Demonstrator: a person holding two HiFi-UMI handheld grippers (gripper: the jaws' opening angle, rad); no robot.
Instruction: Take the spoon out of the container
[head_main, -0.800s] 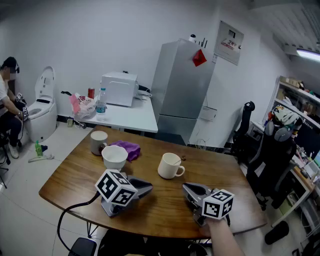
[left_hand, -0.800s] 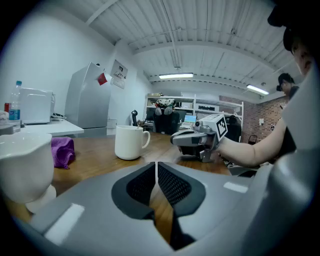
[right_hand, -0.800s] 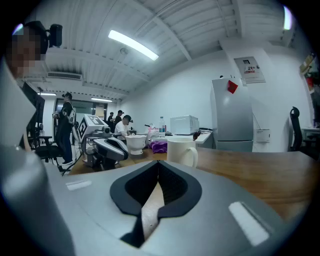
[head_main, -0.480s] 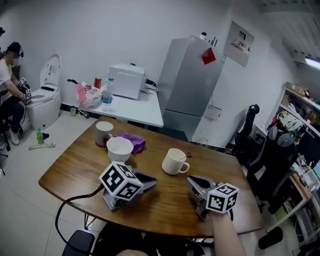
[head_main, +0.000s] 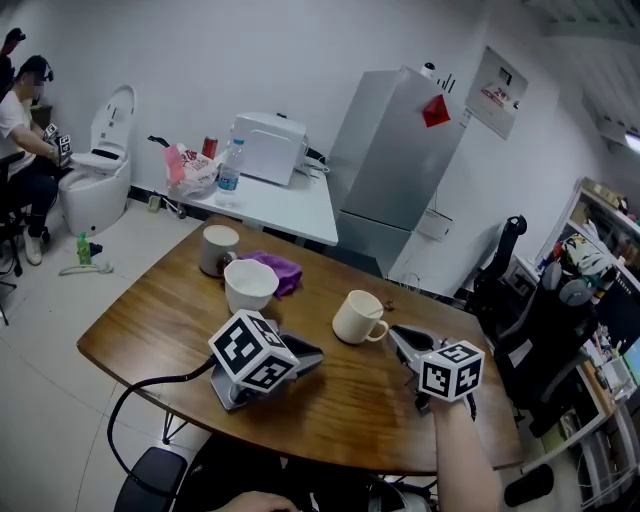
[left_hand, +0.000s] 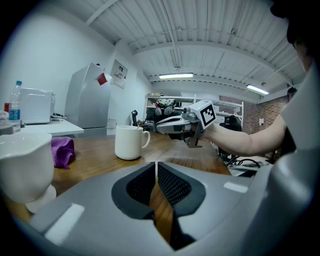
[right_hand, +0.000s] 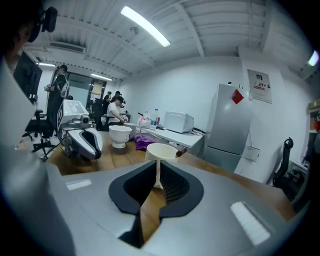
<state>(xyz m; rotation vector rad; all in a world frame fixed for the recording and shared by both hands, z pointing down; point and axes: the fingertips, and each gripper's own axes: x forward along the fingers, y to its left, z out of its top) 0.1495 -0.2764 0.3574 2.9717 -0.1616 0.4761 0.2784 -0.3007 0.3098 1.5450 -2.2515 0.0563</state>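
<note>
Right tool (head_main: 400, 337), jaws nearly together and empty, hovers just right of the mug (head_main: 355, 317), probably the spoon handle (right_hand: 181, 149) poking over the mug's rim; approach step, next needs jaws opened, lined onto that handle.

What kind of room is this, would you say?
Probably an office or lab break area: a tall grey fridge and a white microwave on a side table, a mug on a wooden table, and an office chair by cluttered shelves.
</note>
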